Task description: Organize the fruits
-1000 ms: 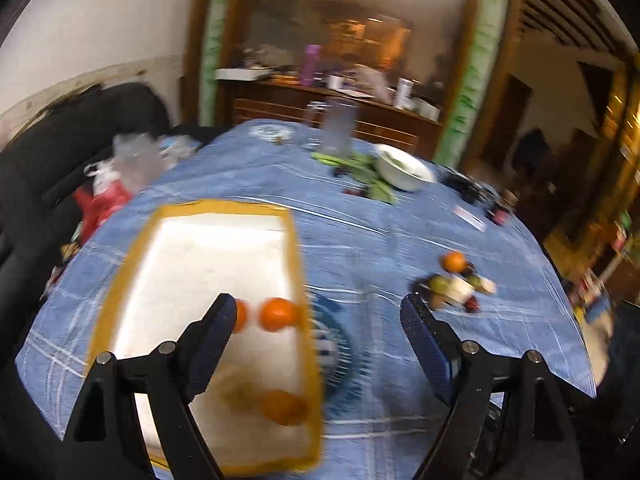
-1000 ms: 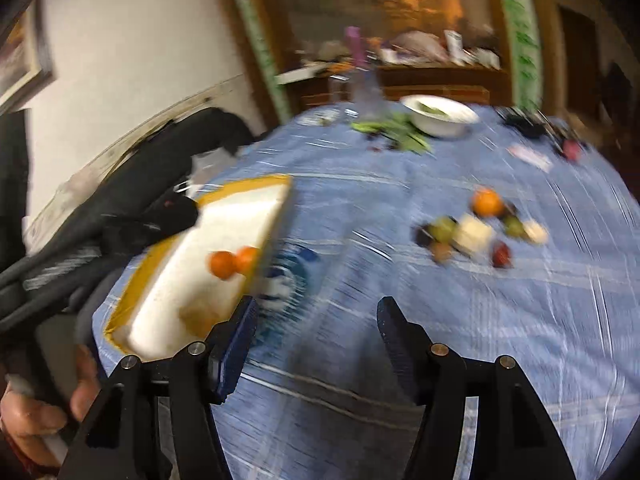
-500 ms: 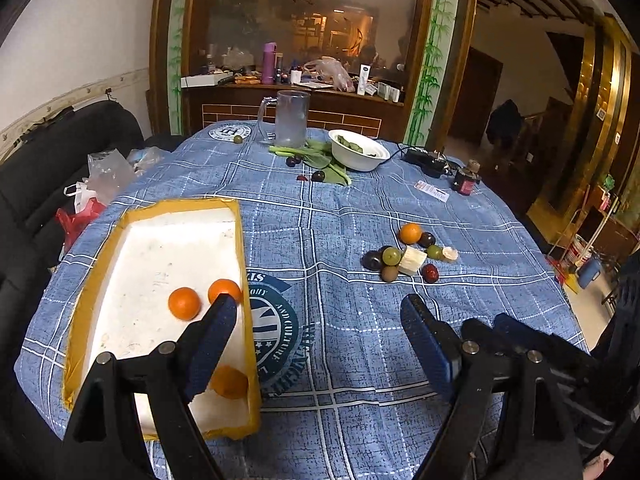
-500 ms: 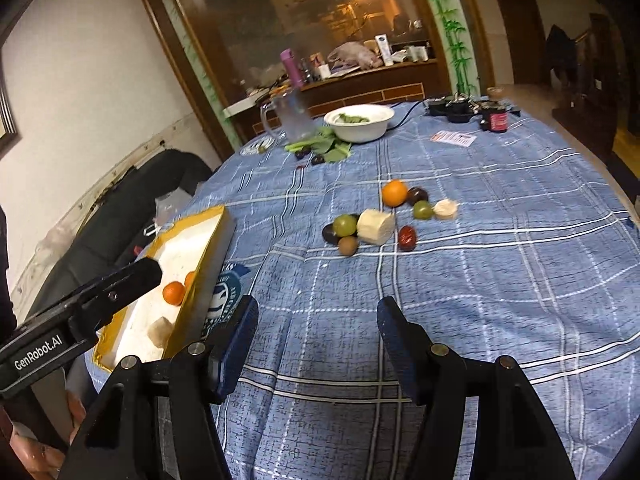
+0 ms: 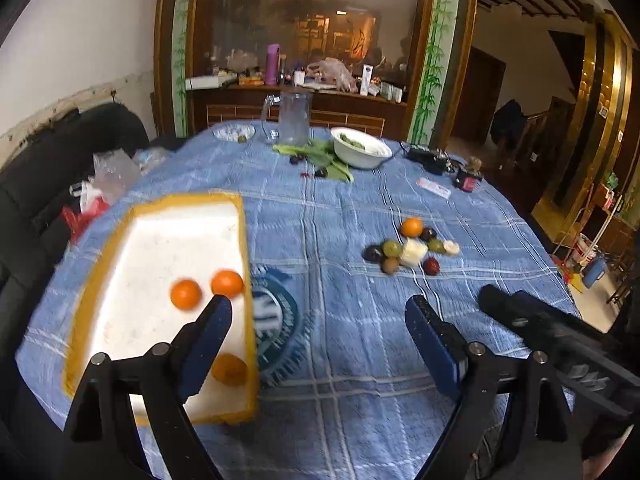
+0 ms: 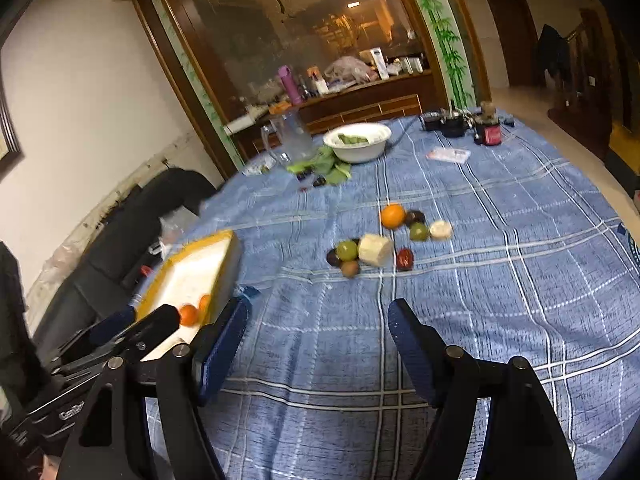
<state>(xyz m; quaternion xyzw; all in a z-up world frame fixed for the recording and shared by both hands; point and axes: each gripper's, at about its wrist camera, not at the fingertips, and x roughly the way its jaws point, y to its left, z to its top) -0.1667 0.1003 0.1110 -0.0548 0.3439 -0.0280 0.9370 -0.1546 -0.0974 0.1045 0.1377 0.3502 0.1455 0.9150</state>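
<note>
A white foam tray with a yellow rim (image 5: 168,240) lies on the left of the table and holds three oranges (image 5: 186,294). A cluster of small fruits (image 5: 408,248) lies in the middle of the blue cloth: an orange (image 6: 393,216), green, dark and red pieces and pale chunks. My left gripper (image 5: 320,336) is open and empty, hovering beside the tray's right edge. My right gripper (image 6: 316,340) is open and empty, short of the cluster (image 6: 376,246). The tray also shows in the right wrist view (image 6: 192,276).
At the far side stand a white bowl of greens (image 5: 360,152), a glass jug (image 5: 294,122), leafy greens (image 5: 320,160) and small dark items (image 5: 440,160). A black sofa with plastic bags (image 5: 104,176) sits left of the table. The table edge runs close on the right.
Both views have shifted slightly since half a second ago. The fruit cluster and tray look a bit nearer. Both grippers stay open and empty; no fruit has moved.
</note>
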